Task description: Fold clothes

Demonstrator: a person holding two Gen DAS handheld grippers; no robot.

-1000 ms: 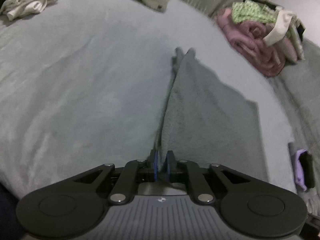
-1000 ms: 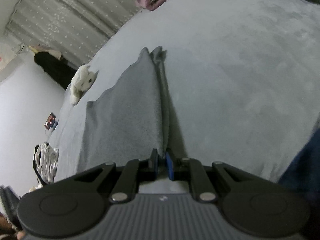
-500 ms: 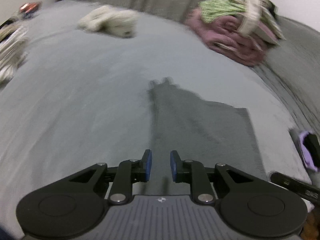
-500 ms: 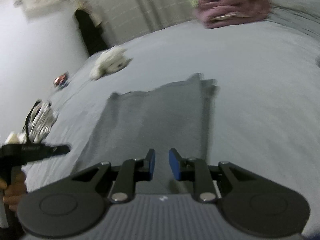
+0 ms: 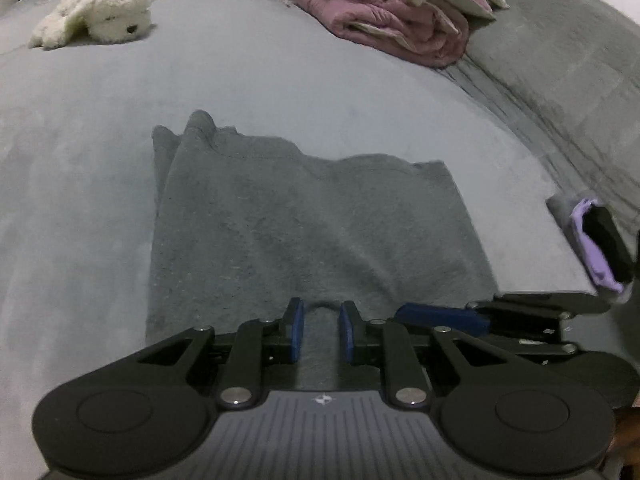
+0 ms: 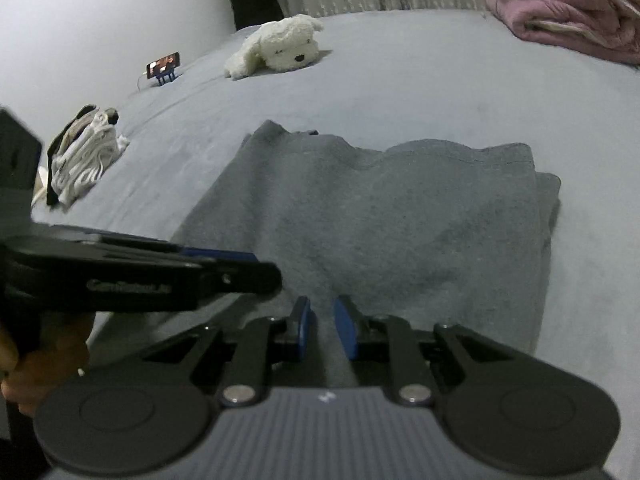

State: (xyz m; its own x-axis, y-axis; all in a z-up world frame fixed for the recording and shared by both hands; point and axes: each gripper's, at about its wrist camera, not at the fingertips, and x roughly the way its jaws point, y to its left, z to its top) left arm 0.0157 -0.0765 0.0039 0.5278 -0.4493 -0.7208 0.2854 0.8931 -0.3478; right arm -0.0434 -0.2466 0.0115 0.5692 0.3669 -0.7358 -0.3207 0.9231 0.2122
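Note:
A dark grey garment (image 5: 304, 216) lies folded flat on the grey bed (image 5: 80, 168), and its doubled edge shows along the left side. The same garment (image 6: 384, 216) fills the middle of the right wrist view. My left gripper (image 5: 320, 330) is open just above the garment's near edge, nothing between its blue pads. My right gripper (image 6: 322, 330) is open too, over the same near edge. Each gripper shows in the other's view: the right gripper (image 5: 520, 316) close at the right, the left gripper (image 6: 140, 276) at the left with a hand under it.
A white plush dog (image 5: 100, 12) lies at the far side of the bed. A pile of pink and green bedding (image 5: 400, 12) sits far right. A purple and black folded item (image 5: 596, 248) lies at the right edge. White clothes (image 6: 84, 156) and a phone on a stand (image 6: 162, 66) are on the left.
Both grippers let go of the garment's edge and opened. The garment dropped from held up to lying flat. Both grippers swung round to face across it, side by side.

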